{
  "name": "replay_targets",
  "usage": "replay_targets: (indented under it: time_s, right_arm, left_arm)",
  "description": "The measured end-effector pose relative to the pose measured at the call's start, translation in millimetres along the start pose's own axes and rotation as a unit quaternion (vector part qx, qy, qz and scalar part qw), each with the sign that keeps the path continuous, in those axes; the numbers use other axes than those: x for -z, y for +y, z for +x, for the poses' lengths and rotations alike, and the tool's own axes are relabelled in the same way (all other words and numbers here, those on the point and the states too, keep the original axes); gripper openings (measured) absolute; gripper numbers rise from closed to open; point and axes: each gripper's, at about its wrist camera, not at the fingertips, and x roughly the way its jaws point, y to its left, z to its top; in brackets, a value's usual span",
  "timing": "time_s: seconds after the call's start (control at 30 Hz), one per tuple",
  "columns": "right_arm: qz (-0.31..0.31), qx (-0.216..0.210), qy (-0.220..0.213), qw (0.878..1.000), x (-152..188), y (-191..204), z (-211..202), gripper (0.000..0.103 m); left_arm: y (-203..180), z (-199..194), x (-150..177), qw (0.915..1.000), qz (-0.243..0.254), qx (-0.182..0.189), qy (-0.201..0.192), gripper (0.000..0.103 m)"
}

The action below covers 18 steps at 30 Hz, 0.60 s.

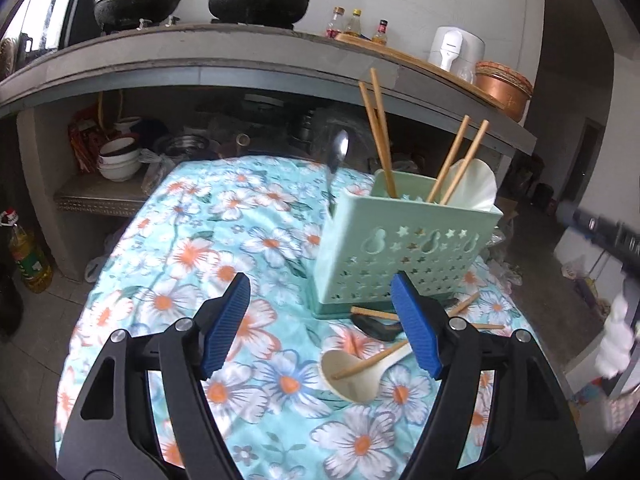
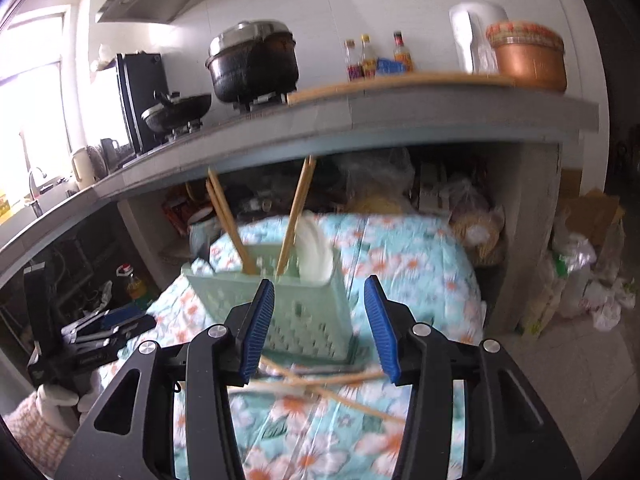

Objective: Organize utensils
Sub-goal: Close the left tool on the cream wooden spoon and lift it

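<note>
Floral tablecloth under mint caddy, below concrete counter

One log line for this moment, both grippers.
left gripper: open, empty | right gripper: open, empty | holder: partly filled | loose chopsticks, spoons on table

The holder is matt mint plastic with star cut-outs. Chopsticks look like plain wood; the spoon at upper centre is shiny metal. The flowered cloth looks smooth. Fingers carry ribbed blue pads.
</note>
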Motion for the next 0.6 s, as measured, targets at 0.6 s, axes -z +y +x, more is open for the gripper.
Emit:
replay_targets:
  time_s: [0.6]
  right_arm:
    - [0.028, -0.063, 0.106, 0.992, 69, 8, 42, 0.046]
  left_arm:
    - [15, 42, 34, 0.9916, -0.050, -0.014, 0.119, 0.038]
